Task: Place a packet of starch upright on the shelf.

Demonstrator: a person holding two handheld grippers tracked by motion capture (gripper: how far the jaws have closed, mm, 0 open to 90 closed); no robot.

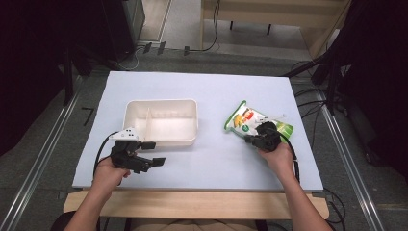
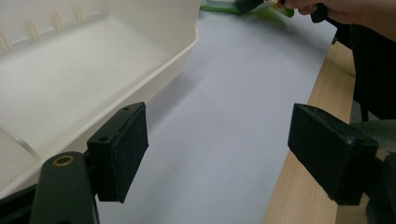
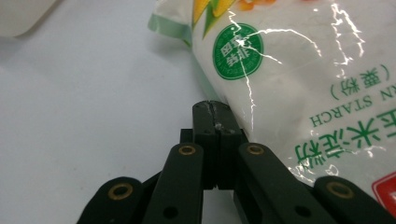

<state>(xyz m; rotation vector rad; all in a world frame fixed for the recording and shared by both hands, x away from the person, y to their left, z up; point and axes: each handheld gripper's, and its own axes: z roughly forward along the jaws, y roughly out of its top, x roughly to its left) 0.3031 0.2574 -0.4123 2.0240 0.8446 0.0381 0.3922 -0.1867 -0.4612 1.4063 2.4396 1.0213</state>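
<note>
A white and green bag of corn starch [image 1: 250,120] lies flat on the table's right half. My right gripper [image 1: 248,139] rests at the bag's near left edge. In the right gripper view its jaws [image 3: 212,109] are pressed together with nothing between them, and the glossy bag [image 3: 303,70] lies against their right side. My left gripper [image 1: 154,153] stands open at the front right corner of a cream two-compartment tray [image 1: 161,142]. In the left gripper view only bare table lies between its black pads [image 2: 123,149], and the tray wall [image 2: 182,51] is just to their left.
The pale blue table top [image 1: 216,91] sits on a wooden board whose edge [image 2: 308,154] runs close under the left gripper. Black cables trail from both grippers. Dark stands and metal rails flank the table.
</note>
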